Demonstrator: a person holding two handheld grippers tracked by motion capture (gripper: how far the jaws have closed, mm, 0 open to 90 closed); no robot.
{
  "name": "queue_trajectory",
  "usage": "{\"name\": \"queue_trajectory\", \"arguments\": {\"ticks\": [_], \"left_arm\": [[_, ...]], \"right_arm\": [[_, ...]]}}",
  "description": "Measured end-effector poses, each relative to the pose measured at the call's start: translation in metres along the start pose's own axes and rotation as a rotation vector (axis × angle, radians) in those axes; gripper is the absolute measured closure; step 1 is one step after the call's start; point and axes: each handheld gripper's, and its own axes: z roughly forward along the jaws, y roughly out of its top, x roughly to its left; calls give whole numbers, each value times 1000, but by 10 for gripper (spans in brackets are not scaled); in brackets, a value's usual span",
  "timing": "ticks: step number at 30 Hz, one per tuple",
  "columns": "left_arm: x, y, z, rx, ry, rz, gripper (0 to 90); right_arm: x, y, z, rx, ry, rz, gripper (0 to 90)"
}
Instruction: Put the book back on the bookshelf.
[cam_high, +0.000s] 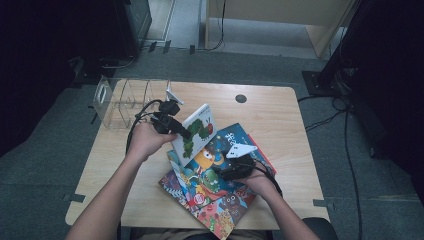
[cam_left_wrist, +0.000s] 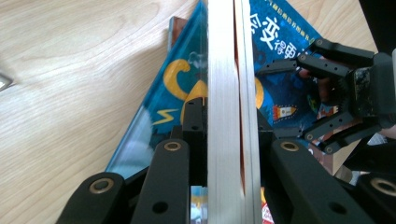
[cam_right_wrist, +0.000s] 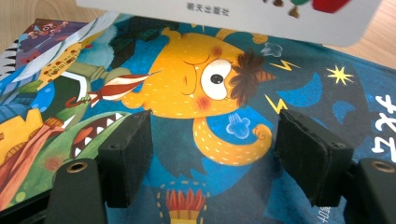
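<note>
Here the left gripper (cam_high: 186, 134) is clamped tight on the white book (cam_high: 196, 134), jaws pinching its edge and holding it tilted up off the stack. In the left gripper view the white book (cam_left_wrist: 231, 112) runs edge-on straight up between the two black jaws, pads pressed on both covers. The right gripper (cam_high: 231, 167) stands wide open with nothing between its jaws; it hovers low over the blue book (cam_high: 235, 145), just beside the lifted book's lower corner. In the right gripper view both pads (cam_right_wrist: 128, 156) frame the yellow monster on the blue book (cam_right_wrist: 205, 102); whether they touch the cover cannot be told. The white book's (cam_right_wrist: 233, 14) bottom edge crosses the top of that view, above the blue one.

The high view alone shows the layout: the books stacked on the near middle of the table (cam_high: 270, 107), a red book (cam_high: 215, 205) lowest and nearest the person, and a clear rack (cam_high: 125, 100) at the far left corner. The left gripper view alone shows the right gripper (cam_left_wrist: 280, 100) open over the blue book (cam_left_wrist: 280, 46) beyond the held one.
</note>
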Motion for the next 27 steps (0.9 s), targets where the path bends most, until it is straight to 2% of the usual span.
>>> {"name": "queue_trajectory", "arguments": {"ticks": [7,17,21,27], "left_arm": [[2,-6,-15,-4,21,-3,767],[13,-19,-34,-10,50,-27,768],[17,-25,-40,-31,32,-36,767],[18,-34,-48,-41,63,-39,768]], "right_arm": [[0,0,0,0,3,1,276],[-2,0,0,-4,19,18,273],[-3,0,-1,-4,29,30,270],[-6,0,-1,-8,43,44,269]]}}
